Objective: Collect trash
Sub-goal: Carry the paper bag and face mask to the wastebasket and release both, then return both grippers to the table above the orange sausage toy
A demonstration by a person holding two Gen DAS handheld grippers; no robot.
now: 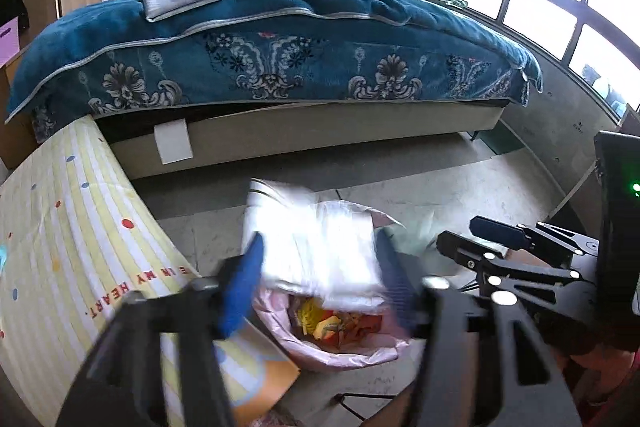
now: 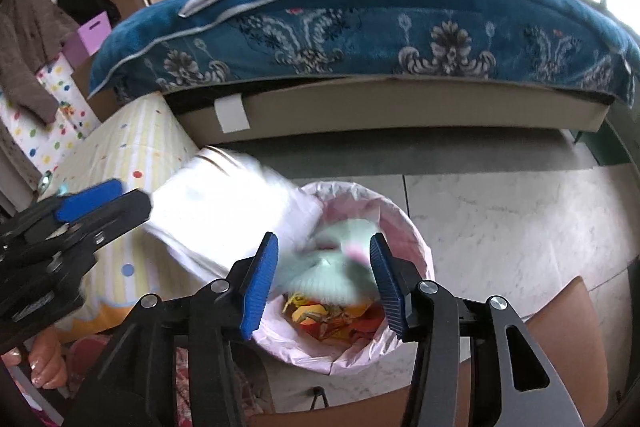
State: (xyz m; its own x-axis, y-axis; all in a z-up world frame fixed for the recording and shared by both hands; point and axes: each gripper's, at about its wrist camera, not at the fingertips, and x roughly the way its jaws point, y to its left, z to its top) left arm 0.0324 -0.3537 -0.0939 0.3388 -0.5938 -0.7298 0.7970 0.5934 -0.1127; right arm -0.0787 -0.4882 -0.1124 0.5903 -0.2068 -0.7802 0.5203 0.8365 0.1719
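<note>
A round bin with a pink liner point(image 2: 416, 239) stands on the floor, with colourful wrappers point(image 2: 320, 319) at its bottom. In the left wrist view the bin point(image 1: 352, 355) lies just beyond my left gripper point(image 1: 318, 287). That gripper's fingers are spread wide and blurred, and a blurred white plastic package point(image 1: 316, 243) sits between and past them over the bin. My right gripper point(image 2: 324, 283) is open above the bin, and a blurred pale green wad point(image 2: 332, 267) lies between its pads, touching neither. The white package point(image 2: 220, 207) is just off the left gripper point(image 2: 116, 203).
A bed with a blue floral blanket point(image 1: 280, 39) fills the far side. A yellow striped cover point(image 1: 60, 227) drapes something left of the bin. Pale marble floor point(image 2: 500, 219) extends right. A brown cardboard piece point(image 2: 560, 327) and a person's hand point(image 2: 44, 359) are close by.
</note>
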